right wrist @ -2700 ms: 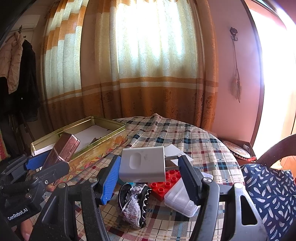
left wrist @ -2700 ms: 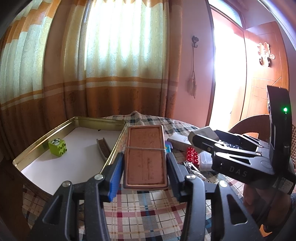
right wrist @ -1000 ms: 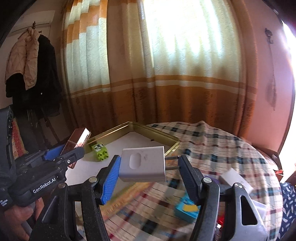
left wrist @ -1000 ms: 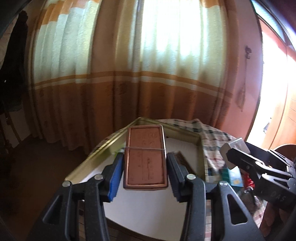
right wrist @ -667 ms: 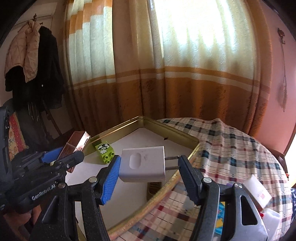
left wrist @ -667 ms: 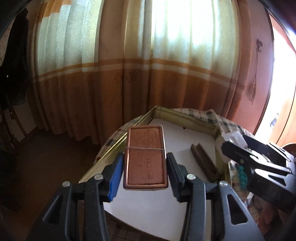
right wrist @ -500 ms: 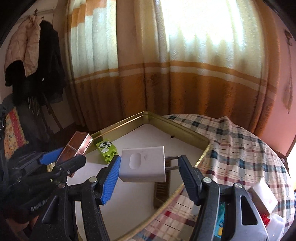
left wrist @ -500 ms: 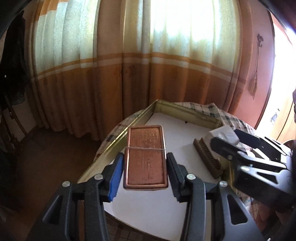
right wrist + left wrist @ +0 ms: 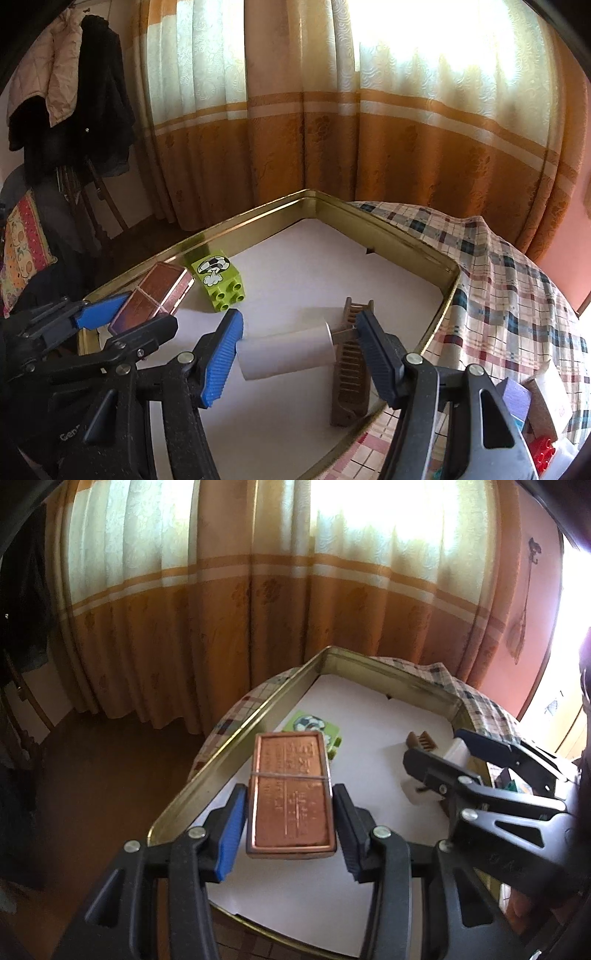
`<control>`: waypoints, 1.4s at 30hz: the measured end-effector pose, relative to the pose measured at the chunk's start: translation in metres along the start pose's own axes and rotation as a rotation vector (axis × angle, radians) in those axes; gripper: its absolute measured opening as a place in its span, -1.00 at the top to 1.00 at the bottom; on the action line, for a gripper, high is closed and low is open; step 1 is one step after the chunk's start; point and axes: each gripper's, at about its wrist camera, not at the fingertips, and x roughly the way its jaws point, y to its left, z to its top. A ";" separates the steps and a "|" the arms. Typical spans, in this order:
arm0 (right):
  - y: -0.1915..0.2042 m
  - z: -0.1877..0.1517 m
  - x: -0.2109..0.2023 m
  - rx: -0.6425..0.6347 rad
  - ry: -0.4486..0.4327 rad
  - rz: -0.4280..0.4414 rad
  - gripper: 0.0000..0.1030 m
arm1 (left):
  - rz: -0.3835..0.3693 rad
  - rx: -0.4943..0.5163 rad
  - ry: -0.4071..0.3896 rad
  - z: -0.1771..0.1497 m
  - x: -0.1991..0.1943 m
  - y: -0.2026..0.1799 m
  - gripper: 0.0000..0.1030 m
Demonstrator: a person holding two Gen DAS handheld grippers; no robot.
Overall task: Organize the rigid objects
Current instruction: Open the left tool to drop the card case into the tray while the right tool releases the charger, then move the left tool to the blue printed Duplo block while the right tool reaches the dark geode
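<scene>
My left gripper (image 9: 290, 808) is shut on a copper-coloured flat case (image 9: 290, 794) and holds it above the left part of a gold-rimmed tin tray (image 9: 229, 753) with a white floor. The case also shows in the right wrist view (image 9: 155, 295). My right gripper (image 9: 299, 354) has its jaws spread; a white charger plug (image 9: 286, 354) lies tilted between them over the tray floor, touching the blue left pad, and I cannot tell whether it is still gripped. A green toy brick (image 9: 219, 277) and a brown comb (image 9: 351, 362) lie in the tray.
The tray (image 9: 424, 258) rests on a plaid tablecloth (image 9: 517, 295). Boxes and a red brick (image 9: 543, 450) lie at the right edge of the table. Orange curtains hang behind. Dark coats (image 9: 74, 92) and a chair stand at the left.
Both grippers moved from the clutter over to the tray and lower. The right jaws have widened and the white plug now sits tilted and lower between them.
</scene>
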 end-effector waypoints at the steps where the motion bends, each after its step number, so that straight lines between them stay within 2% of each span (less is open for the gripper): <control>1: 0.000 0.000 0.001 0.001 0.003 0.005 -0.28 | 0.008 -0.004 -0.005 0.000 0.000 0.001 0.06; 3: 0.000 0.001 0.000 0.001 -0.001 0.007 -0.28 | 0.021 -0.011 -0.010 0.002 -0.001 0.003 -0.07; 4: 0.001 0.001 -0.001 -0.001 -0.005 0.008 -0.28 | 0.028 -0.014 -0.012 0.002 -0.002 0.004 -0.22; 8: -0.004 0.003 -0.016 0.010 -0.033 0.008 -0.39 | -0.002 -0.042 -0.021 0.003 -0.006 0.008 -0.38; 13: -0.013 -0.002 -0.049 0.022 -0.082 -0.001 -0.41 | 0.015 -0.036 -0.060 0.001 -0.017 -0.001 -0.86; 18: -0.022 -0.015 -0.072 0.014 -0.094 -0.021 -0.42 | 0.009 -0.040 -0.086 -0.001 -0.029 -0.011 -0.88; 24: -0.041 -0.049 -0.106 -0.001 -0.092 -0.083 -0.42 | -0.027 -0.028 -0.117 -0.008 -0.047 -0.032 -0.88; 33: -0.097 -0.106 -0.148 0.093 -0.060 -0.219 -0.42 | -0.121 0.102 -0.157 -0.028 -0.076 -0.096 -0.94; 39: -0.118 -0.127 -0.151 0.147 -0.040 -0.249 -0.42 | -0.173 0.172 -0.142 -0.048 -0.078 -0.126 -0.94; 42: -0.115 -0.130 -0.147 0.155 -0.031 -0.222 -0.42 | -0.167 0.198 -0.136 -0.053 -0.076 -0.134 -0.94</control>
